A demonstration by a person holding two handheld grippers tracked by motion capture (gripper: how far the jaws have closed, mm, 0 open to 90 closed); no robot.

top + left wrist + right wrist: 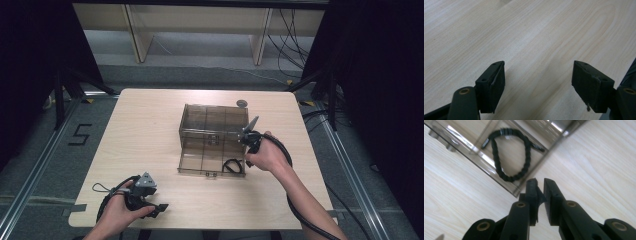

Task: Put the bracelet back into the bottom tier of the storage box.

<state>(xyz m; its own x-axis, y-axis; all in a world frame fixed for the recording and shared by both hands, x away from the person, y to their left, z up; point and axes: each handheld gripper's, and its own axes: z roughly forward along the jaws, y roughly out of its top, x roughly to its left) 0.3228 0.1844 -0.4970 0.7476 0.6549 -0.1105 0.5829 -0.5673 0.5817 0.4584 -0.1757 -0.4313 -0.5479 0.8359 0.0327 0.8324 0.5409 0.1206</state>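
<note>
At the left, the left gripper [159,208] is resting low over the near edge of the table [145,130], its jaws standing wide apart with nothing between them, well away from the work. In the middle, a clear plastic organizer box [212,131] is sitting with its lid raised, and a black beaded bracelet [231,166] is lying looped in the near right compartment. At the right, the right gripper [248,161] is hovering just beside that corner of the box, its jaws nearly closed and gripping nothing; in the right gripper view its tips [539,185] are pointing at the corner just below the bracelet [510,155].

To do this well, the person is probably needing to keep the right gripper clear of the thin wall, avoid nudging the light box, and leave the bracelet fully inside its own compartment. The left gripper could be steadying the box.
</note>
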